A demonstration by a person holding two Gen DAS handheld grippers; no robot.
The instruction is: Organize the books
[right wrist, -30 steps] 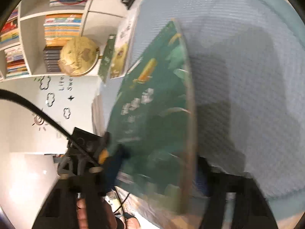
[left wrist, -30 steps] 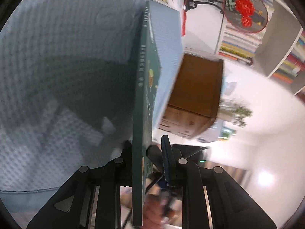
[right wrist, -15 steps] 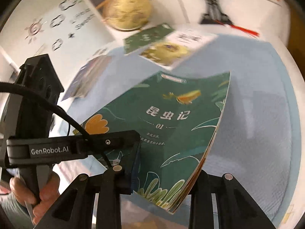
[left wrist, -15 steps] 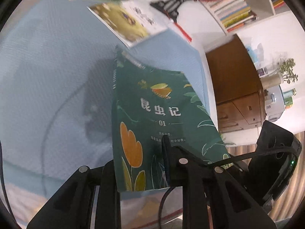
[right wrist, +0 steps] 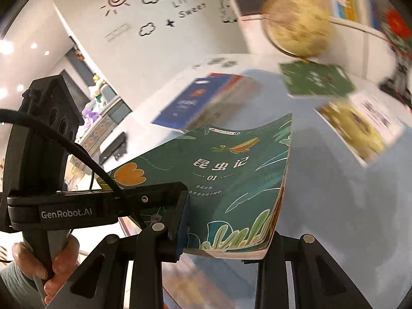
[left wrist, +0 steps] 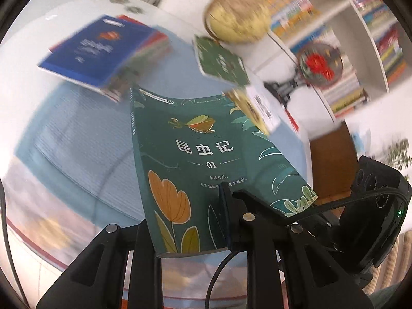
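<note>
blue mat (left wrist: 77, 134) below; left gripper (left wrist: 185, 221) and right gripper (right wrist: 224, 234) both pinch green book (left wrist: 200, 159), cover up, held off the mat.

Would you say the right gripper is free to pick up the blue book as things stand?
Probably not: the right gripper is shut on the green book, shared with the left gripper. The blue book lies unobstructed beyond.

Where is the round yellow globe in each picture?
Left wrist view: the globe sits at the top, right of the middle, above the held green book.
Right wrist view: the globe sits at the top right.
Shared landmark: in both views the small green book lies just below the globe.
</note>
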